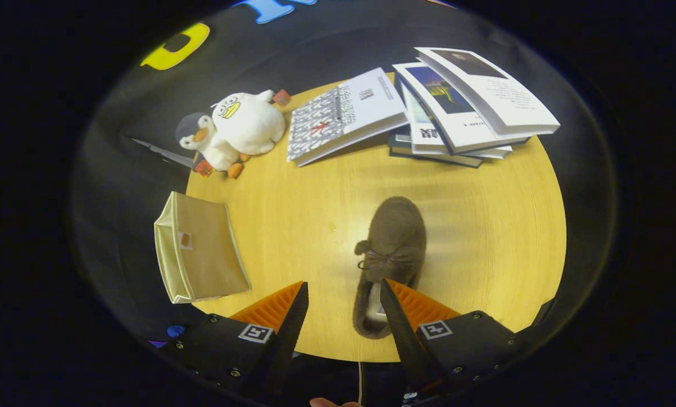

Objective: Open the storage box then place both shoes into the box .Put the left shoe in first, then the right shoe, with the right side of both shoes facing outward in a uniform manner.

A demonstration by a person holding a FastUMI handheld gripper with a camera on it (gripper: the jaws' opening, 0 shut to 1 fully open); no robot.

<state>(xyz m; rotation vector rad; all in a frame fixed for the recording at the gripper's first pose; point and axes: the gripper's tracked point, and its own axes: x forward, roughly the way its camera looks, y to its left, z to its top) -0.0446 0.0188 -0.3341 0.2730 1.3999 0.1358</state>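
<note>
My gripper hangs with fingers apart above the surface, the brown shoe at one o'clock, heel nearest for grasping; the storage box waits at ten.

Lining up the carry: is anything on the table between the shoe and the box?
Nothing visible. The shoe lies by the open gripper, its heel against one finger. Bare table runs from it to the box. Plush toys and books sit beyond.
</note>
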